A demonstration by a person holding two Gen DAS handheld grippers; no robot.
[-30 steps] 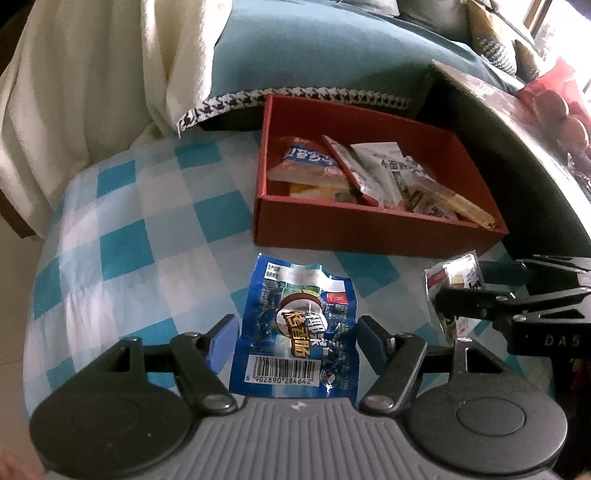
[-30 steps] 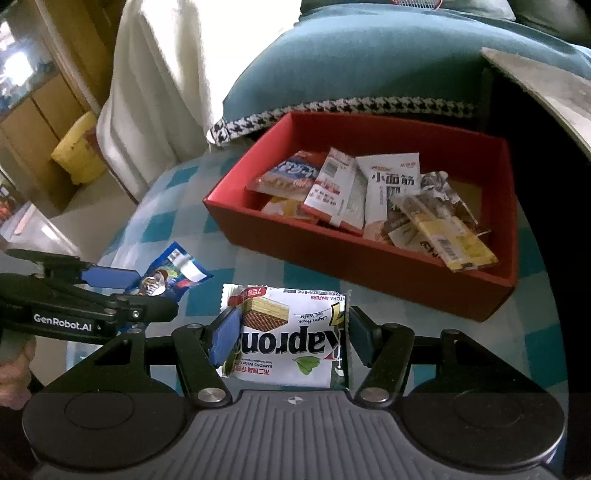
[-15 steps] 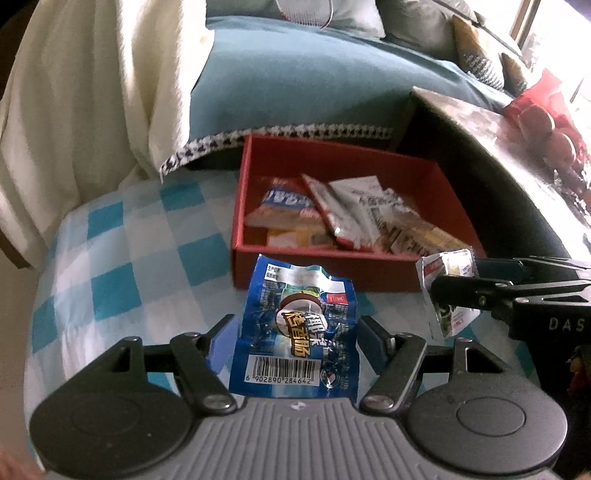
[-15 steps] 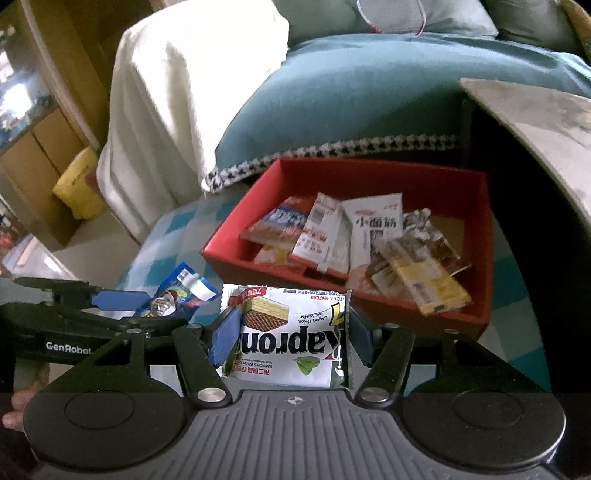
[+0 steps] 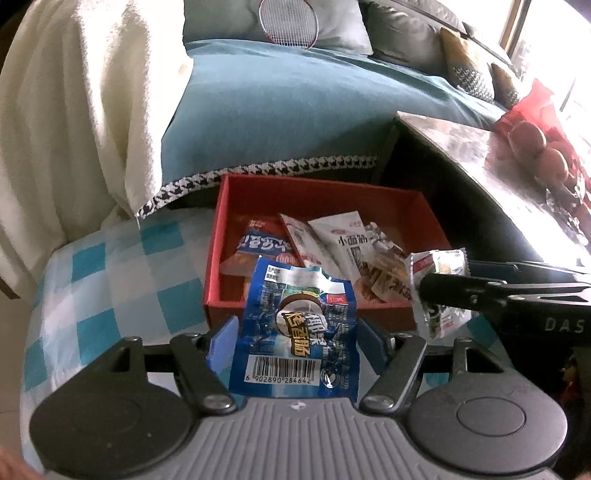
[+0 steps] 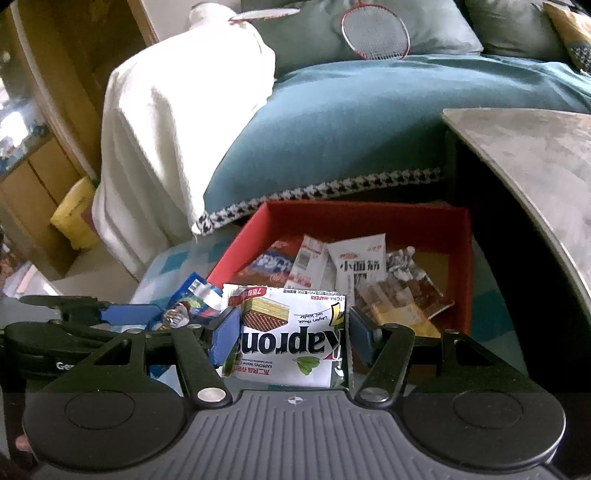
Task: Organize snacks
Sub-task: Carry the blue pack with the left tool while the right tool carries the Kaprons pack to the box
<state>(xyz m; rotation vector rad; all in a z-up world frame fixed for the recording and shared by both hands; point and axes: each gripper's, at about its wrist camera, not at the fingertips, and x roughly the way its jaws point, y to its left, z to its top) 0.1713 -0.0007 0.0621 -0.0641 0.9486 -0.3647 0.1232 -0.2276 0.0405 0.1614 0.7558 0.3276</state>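
Observation:
My left gripper [image 5: 295, 338] is shut on a blue snack packet [image 5: 295, 332] with a barcode, held above the checked cloth just in front of the red box [image 5: 325, 192]. My right gripper [image 6: 290, 334] is shut on a white Kapron wafer packet [image 6: 291, 332], held at the box's near edge [image 6: 467, 291]. The box holds several snack packets [image 5: 343, 240]. The right gripper with its packet [image 5: 439, 291] shows at the right of the left wrist view. The left gripper with the blue packet [image 6: 192, 299] shows at the left of the right wrist view.
The box sits on a blue-and-white checked cloth [image 5: 110, 280]. Behind it is a teal sofa cushion [image 5: 295, 110] with a white blanket [image 5: 74, 110] and a racket [image 6: 375, 33]. A grey marble table [image 6: 535, 147] stands at the right.
Both grippers have risen with their packets and tilted up, so the box looks lower and smaller and more of the sofa shows. Both grips are unchanged.

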